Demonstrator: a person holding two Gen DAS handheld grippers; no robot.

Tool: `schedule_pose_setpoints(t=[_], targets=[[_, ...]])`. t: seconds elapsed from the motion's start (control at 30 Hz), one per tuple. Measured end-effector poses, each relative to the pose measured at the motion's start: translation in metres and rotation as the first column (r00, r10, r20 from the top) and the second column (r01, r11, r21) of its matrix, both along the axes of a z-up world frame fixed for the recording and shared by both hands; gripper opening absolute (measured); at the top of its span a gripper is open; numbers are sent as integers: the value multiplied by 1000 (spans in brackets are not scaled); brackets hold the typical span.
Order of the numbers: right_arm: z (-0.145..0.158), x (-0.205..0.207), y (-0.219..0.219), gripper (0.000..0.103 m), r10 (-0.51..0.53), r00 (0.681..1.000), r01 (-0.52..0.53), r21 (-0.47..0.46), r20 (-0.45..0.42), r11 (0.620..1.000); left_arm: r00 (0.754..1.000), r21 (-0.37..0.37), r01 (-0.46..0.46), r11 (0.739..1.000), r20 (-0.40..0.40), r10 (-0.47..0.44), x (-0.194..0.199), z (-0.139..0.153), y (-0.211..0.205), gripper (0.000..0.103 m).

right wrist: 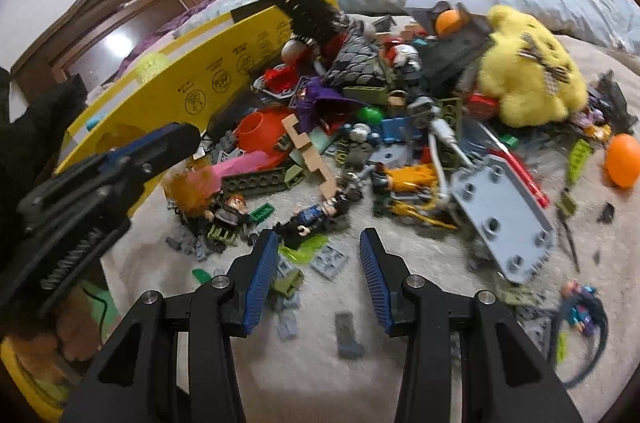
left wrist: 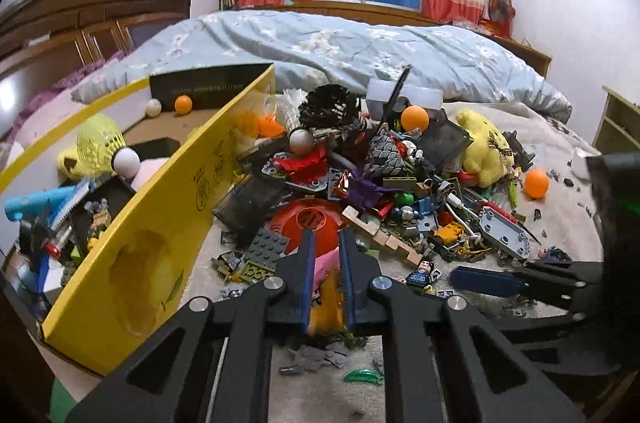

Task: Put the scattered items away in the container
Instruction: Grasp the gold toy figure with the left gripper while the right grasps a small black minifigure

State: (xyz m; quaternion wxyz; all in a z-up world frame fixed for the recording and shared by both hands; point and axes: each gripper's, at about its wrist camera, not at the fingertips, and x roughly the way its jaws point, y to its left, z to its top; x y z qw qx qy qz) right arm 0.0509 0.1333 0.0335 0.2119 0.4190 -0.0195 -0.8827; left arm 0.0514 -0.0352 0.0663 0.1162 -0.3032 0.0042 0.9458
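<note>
Here, going from the largest thing to the smallest:

Container: the yellow box (left wrist: pixel 160 235) stood just left of the left gripper's fingers, its near wall upright, with balls, a shuttlecock and toys already inside.

Scattered items: the heap of bricks and toys (left wrist: pixel 400 183) lay on the blanket beyond both pairs of fingers, with the yellow plush (right wrist: pixel 528 71) far ahead of the right fingers and to their right.

Left gripper (left wrist: pixel 326 243): its jaws were narrow, pressed on a pink and orange toy piece (left wrist: pixel 324 275) that sat between the blue pads, at the near edge of the heap.

Right gripper (right wrist: pixel 316 243): its jaws stood half wide with nothing between them; a small dark minifigure (right wrist: pixel 316 215) lay just beyond the fingertips.

Step in hand: I judge it was the pick, the left fingers having the piece but not yet lifted.

Next move: it probably called for lifting straight up, then carrying left over the box wall and releasing inside; the right fingers needed to come lower around the minifigure.
</note>
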Motion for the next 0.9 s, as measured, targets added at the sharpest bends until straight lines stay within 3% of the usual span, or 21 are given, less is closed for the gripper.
schedule_pose_setpoints(t=[0.23,0.33,0.4,0.5,0.9], targets=[[-7,-9,-14,43,-11,1000,11,26,-18,1000,998,27,21,999,55,-22,0,-18,-7,13],[-5,-7,-13,39,-19,999,20,26,-38,999,998,30,31,999,58,-33,4,-22,-11,23],[-3,-6,-9,9,-30,999,31,30,-42,999,998,33,29,999,56,-31,7,-24,-14,40],[2,-4,4,9,-42,998,42,8,-42,999,999,34,22,999,41,-24,14,-25,-20,53],[7,17,22,9,-5,998,5,-12,-60,1000,996,14,16,1000,88,-17,39,-48,-32,68]])
